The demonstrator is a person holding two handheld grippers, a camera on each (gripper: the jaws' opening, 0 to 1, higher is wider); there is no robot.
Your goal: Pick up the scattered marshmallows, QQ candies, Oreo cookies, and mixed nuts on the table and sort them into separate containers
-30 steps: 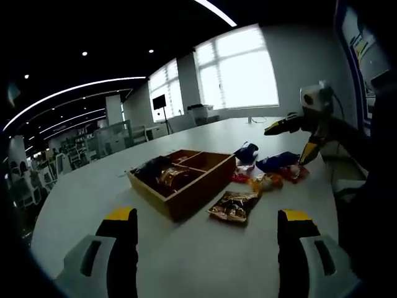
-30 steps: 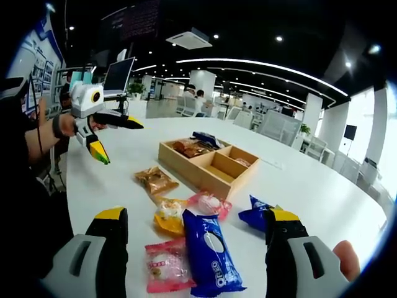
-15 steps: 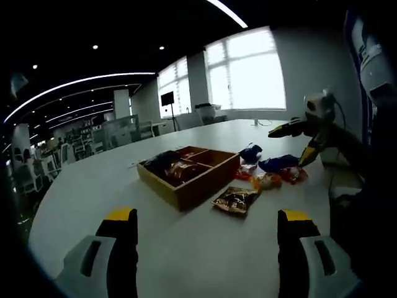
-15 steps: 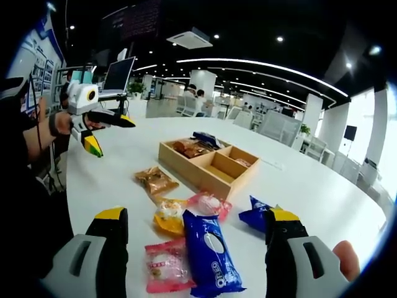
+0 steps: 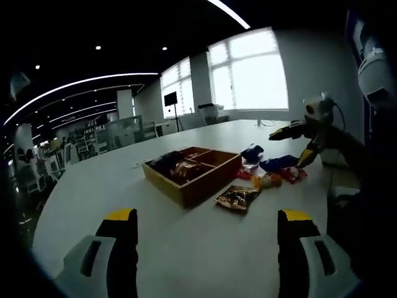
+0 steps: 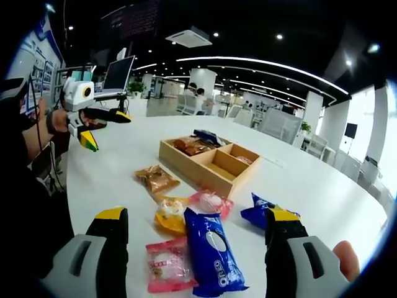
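Both your grippers hang empty, fingers apart, the left gripper (image 6: 99, 127) drawn back toward ten o'clock from the wooden tray (image 6: 208, 162), so no packet is picked yet.

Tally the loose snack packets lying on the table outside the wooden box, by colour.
Blue packets: 2, a long Oreo pack and a smaller pack
Pink/red packets: 2
Yellow-orange packet: 1
Brown foil packet: 1
Total: 6
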